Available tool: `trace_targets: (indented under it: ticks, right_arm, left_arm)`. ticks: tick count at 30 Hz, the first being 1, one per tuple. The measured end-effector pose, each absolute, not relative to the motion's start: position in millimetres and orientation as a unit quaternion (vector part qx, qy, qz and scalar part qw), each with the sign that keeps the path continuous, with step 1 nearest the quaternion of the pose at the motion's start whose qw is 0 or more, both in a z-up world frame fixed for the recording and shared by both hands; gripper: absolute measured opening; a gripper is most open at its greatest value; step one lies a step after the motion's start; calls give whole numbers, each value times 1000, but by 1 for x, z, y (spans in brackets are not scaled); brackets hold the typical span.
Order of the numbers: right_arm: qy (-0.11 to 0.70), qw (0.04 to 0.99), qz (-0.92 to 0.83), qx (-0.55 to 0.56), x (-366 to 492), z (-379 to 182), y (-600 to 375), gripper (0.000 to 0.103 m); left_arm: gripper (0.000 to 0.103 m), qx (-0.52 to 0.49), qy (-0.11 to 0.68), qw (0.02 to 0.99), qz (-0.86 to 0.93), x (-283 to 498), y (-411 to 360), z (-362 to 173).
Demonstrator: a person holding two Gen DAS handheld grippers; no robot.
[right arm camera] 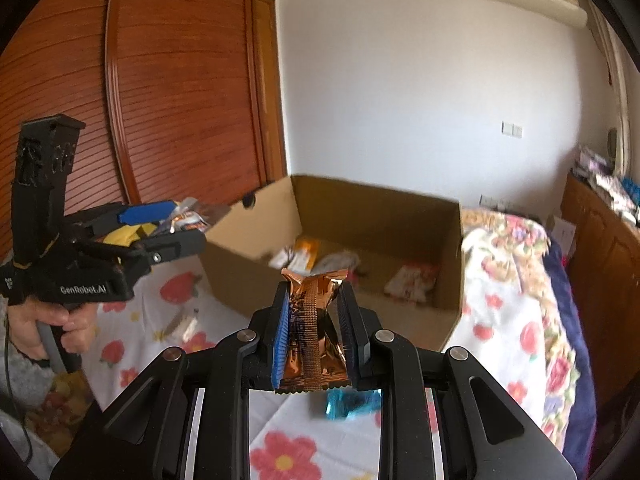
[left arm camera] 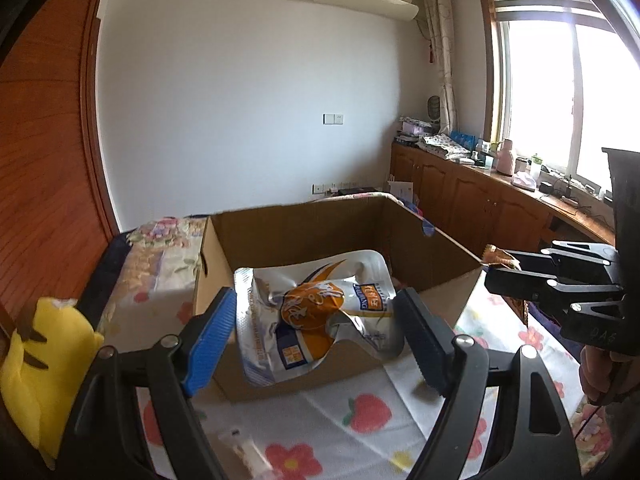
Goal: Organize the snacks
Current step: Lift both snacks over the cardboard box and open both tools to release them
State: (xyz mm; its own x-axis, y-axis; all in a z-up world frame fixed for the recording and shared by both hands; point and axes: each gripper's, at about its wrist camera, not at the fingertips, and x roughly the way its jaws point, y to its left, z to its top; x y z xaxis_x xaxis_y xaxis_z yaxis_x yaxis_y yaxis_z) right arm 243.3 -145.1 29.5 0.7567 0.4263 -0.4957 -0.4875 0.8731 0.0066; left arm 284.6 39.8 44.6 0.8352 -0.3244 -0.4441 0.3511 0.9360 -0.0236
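An open cardboard box (left arm camera: 300,232) stands on the flower-print bedsheet. My left gripper (left arm camera: 316,300) is shut on a crinkled white and orange snack bag (left arm camera: 312,312), which hangs in the air at the box's near wall. In the right wrist view the left gripper (right arm camera: 176,224) is at the left, level with the box's rim (right arm camera: 380,196). My right gripper (right arm camera: 315,292) is shut on a copper-coloured snack packet (right arm camera: 316,336), held before the box. From the left wrist view the right gripper (left arm camera: 492,268) is at the right, beside the box's corner. Several snack packets (right arm camera: 412,280) lie inside the box.
A yellow plush toy (left arm camera: 44,352) sits at the left. A small pale packet (right arm camera: 184,324) and a teal packet (right arm camera: 348,404) lie on the sheet (left arm camera: 368,412) before the box. A person's hand (right arm camera: 40,324) grips the left handle. Wooden cabinets (left arm camera: 480,200) line the window wall.
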Motion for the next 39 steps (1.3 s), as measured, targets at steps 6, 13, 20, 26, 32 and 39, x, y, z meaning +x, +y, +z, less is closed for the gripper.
trace_targets:
  ticks: [6, 13, 20, 26, 32, 39]
  right_arm:
    - [235, 937, 247, -69, 271, 43, -137, 21]
    - [231, 938, 247, -73, 310, 38, -128, 21]
    - [244, 933, 245, -99, 339, 22, -114, 21]
    - [261, 931, 241, -90, 355, 7, -114, 21]
    - [277, 927, 234, -95, 363, -7, -111, 22]
    - [291, 924, 231, -94, 368, -13, -110, 22]
  left_arm:
    - [81, 32, 219, 959, -179, 315, 34, 51]
    - [81, 35, 216, 961, -172, 353, 35, 45]
    - [82, 40, 236, 957, -165, 378, 35, 24]
    - [82, 35, 252, 953, -164, 390, 37, 7]
    - [82, 30, 259, 951, -164, 392, 37, -4]
    - [82, 35, 267, 949, -164, 395, 33, -11]
